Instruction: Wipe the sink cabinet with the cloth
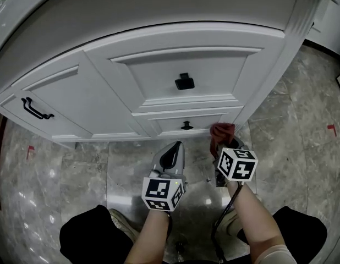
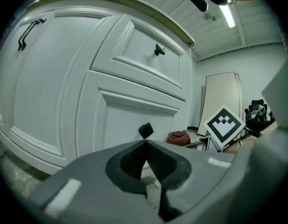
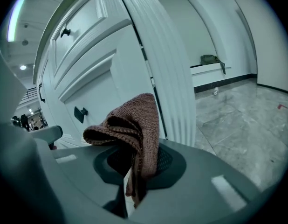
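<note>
cloth (image 3: 137, 122): one, in right tool (image 3: 133, 164).

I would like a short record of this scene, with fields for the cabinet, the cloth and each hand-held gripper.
Cabinet: white, drawers closed
Cloth: reddish-brown, bunched, near the cabinet's lower right corner
Cloth touching cabinet: cannot tell
Right hand-held gripper: shut on the cloth
Left hand-held gripper: jaws together, empty

One cabinet (image 1: 65, 92) stood there, with two square knobs (image 1: 185, 82) and one bar handle (image 1: 37, 109). One cloth (image 1: 222, 131) and two red floor marks (image 1: 332, 129) showed.
</note>
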`<action>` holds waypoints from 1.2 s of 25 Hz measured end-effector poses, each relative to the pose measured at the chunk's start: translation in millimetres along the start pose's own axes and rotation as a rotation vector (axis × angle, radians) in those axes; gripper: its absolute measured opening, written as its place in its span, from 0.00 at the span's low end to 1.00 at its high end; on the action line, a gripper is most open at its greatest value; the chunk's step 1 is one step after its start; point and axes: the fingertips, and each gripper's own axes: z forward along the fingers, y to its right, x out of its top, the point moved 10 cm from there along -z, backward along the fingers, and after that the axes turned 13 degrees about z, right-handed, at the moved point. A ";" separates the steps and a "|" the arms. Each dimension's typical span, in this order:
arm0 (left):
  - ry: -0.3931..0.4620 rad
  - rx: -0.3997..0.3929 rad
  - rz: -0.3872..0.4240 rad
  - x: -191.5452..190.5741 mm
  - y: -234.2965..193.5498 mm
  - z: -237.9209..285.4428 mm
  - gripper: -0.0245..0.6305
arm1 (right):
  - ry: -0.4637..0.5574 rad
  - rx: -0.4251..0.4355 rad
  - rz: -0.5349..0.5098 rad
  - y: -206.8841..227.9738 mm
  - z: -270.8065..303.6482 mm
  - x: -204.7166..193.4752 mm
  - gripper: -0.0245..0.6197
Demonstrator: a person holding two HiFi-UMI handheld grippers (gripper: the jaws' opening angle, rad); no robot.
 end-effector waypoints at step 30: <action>0.301 0.063 0.121 141.0 59.8 -230.7 0.04 | 0.367 0.120 -0.294 -122.6 -280.2 -19.6 0.16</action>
